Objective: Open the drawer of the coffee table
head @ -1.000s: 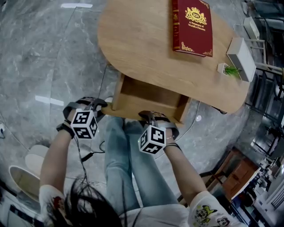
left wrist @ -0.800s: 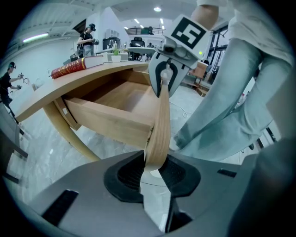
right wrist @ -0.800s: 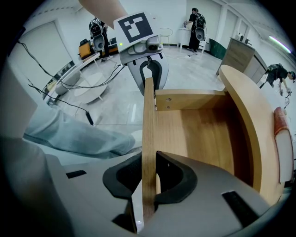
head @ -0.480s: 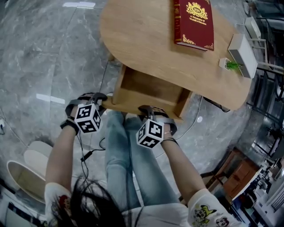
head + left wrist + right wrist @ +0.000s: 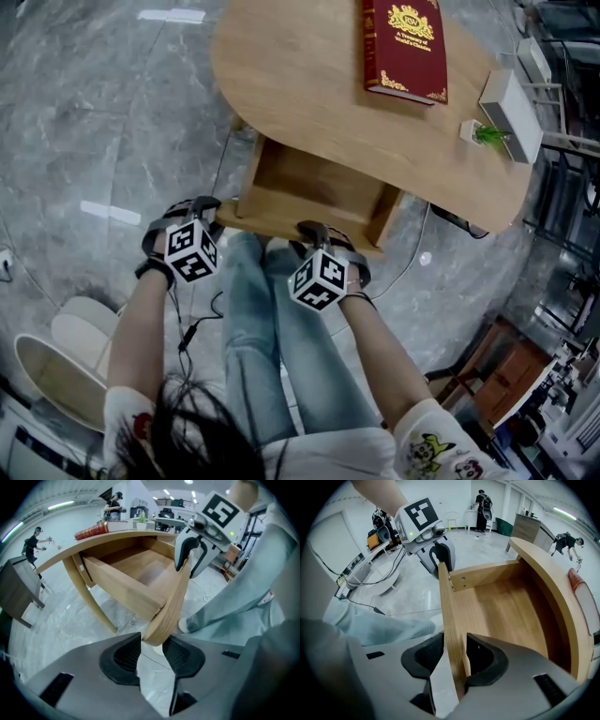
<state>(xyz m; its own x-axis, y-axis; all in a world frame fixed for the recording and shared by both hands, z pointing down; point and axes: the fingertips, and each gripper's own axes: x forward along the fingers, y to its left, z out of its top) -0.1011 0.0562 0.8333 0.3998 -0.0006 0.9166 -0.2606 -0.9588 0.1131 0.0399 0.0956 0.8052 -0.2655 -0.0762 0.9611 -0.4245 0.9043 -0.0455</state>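
Head view showed the coffee table [image 5: 309,84], its drawer [image 5: 314,183] out past the near edge, while the left gripper [image 5: 152,651] and right gripper [image 5: 452,660] had just been opening, slack astride the front panel [image 5: 451,620], so the pull looked finished

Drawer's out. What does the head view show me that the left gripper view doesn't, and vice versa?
Head view only: the coffee table's top and the book's cover. Left gripper view only: the left gripper up close, jaws just opened further around the drawer front's end. Both: the pulled-out drawer and the right gripper astride its front, jaws likewise just opening.
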